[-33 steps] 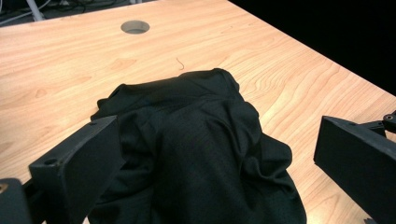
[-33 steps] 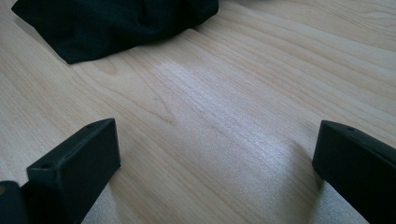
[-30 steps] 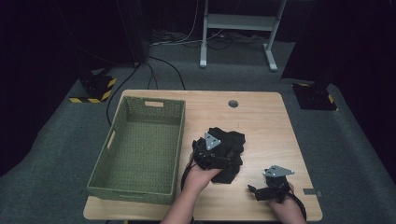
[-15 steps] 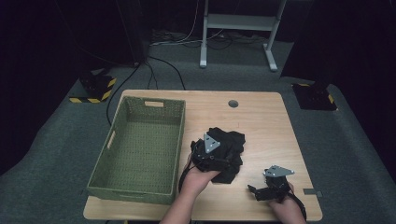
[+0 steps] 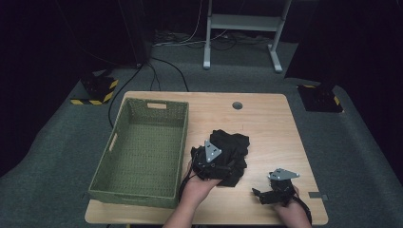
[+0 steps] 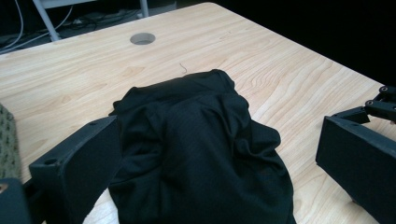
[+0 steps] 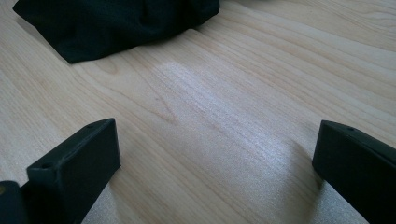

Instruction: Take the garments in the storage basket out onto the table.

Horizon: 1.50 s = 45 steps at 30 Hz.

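Observation:
A crumpled black cloth [image 5: 234, 142] lies on the wooden table [image 5: 271, 123], just right of a green woven basket [image 5: 142, 183]. My left gripper [image 5: 211, 160] sits low over the cloth's near side. In the left gripper view it is open [image 6: 215, 140], with the cloth [image 6: 196, 112] bunched between the jaws; the left jaw touches the fabric and the right jaw stands apart from it. My right gripper [image 5: 264, 194] rests near the table's front right edge, open [image 7: 217, 140] over bare wood. The cloth's edge [image 7: 107, 23] lies beyond it.
The basket has nothing in it, and its wall [image 6: 7, 140] shows at the left gripper view's edge. A round cable hole [image 5: 237, 105] sits at the table's back. Grey carpet surrounds the table, with cables and a white stand [image 5: 240, 28] behind.
My left gripper has eased slightly lower and nearer on the cloth. The right gripper has not moved.

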Tool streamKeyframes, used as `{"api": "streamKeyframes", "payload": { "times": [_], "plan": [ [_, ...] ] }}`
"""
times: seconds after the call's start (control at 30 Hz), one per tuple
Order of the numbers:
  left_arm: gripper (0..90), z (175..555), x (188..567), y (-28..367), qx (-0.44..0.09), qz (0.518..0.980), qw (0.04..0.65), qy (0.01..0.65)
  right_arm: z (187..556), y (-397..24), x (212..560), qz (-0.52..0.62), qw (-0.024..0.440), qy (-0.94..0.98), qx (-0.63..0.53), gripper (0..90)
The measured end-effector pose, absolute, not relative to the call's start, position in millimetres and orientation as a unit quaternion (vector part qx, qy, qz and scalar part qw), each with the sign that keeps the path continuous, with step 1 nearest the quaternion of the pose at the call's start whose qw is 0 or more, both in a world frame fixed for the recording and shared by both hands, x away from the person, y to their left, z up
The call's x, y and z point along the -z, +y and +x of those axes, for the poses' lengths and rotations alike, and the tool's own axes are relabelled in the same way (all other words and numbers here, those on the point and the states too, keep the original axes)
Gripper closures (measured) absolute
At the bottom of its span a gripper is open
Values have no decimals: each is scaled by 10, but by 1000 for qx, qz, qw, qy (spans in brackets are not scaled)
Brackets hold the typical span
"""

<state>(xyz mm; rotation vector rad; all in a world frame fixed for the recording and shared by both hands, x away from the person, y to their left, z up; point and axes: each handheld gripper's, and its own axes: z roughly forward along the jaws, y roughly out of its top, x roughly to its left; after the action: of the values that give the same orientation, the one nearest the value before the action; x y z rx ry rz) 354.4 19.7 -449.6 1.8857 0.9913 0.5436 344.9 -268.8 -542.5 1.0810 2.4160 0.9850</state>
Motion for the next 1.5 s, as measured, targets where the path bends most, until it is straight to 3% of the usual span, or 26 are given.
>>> {"api": "streamKeyframes", "payload": {
  "times": [0.97,1.5],
  "plan": [
    [5,3194,4581,315,-210,768,445,409,3449,-2688,5425,378,158,845,-344,4],
    [4,3093,4817,286,-189,779,432,414,3450,-2688,5425,378,158,845,-344,4]
  ]
}}
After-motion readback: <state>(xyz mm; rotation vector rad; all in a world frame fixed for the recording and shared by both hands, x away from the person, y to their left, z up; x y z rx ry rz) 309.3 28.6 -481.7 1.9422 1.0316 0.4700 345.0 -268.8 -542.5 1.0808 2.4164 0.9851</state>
